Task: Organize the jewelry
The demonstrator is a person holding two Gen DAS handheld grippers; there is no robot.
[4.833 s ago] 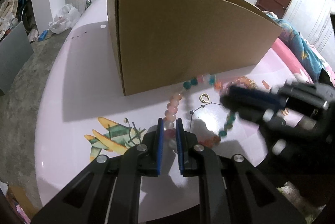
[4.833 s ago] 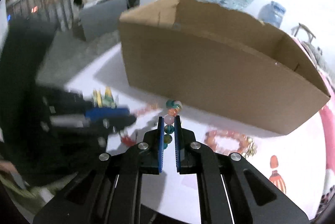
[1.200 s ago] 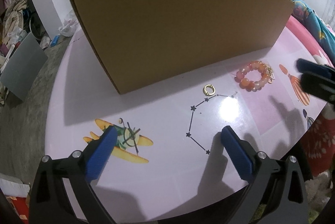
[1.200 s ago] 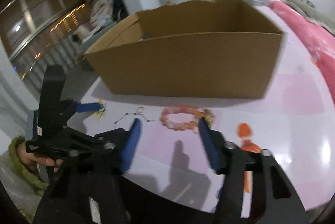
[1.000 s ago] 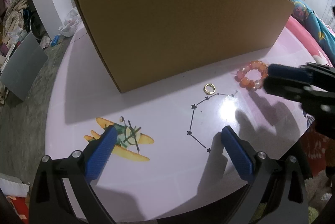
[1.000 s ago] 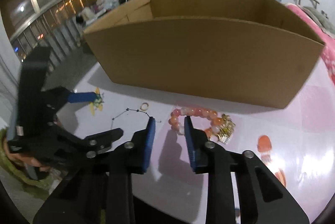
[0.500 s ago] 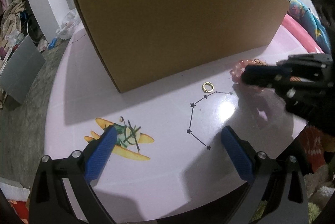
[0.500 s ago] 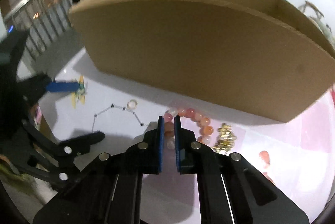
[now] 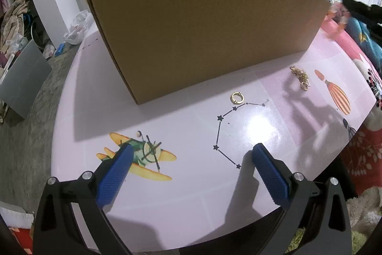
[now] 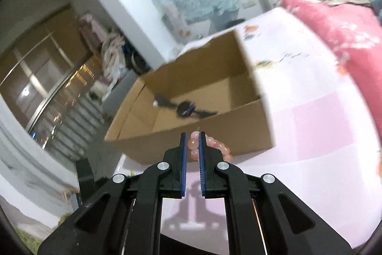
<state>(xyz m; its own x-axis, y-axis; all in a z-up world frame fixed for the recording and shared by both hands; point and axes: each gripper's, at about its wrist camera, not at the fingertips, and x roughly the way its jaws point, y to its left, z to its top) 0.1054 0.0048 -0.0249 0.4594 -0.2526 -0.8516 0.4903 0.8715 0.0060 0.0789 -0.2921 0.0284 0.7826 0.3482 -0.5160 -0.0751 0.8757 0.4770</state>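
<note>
The box interior is seen only in the right wrist view: a dark, blurred item lies inside the cardboard box point(image 10: 191, 97). There the right gripper point(image 10: 191, 147) is clenched on the pink bead bracelet point(image 10: 216, 144), held raised before the box wall. On the table point(image 9: 167, 195), only the left wrist view shows the gold ring point(image 9: 236, 97) and gold chain point(image 9: 301, 77). The left gripper point(image 9: 193, 159) is spread wide, angled downward, nothing between its pads. No legible writing is found.

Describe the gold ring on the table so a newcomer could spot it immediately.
Start at the big cardboard box on the pink table. Just in front of its near wall, by the printed star constellation, lies the ring: one plain gold hoop, unlike the tangled gold cluster further right.
</note>
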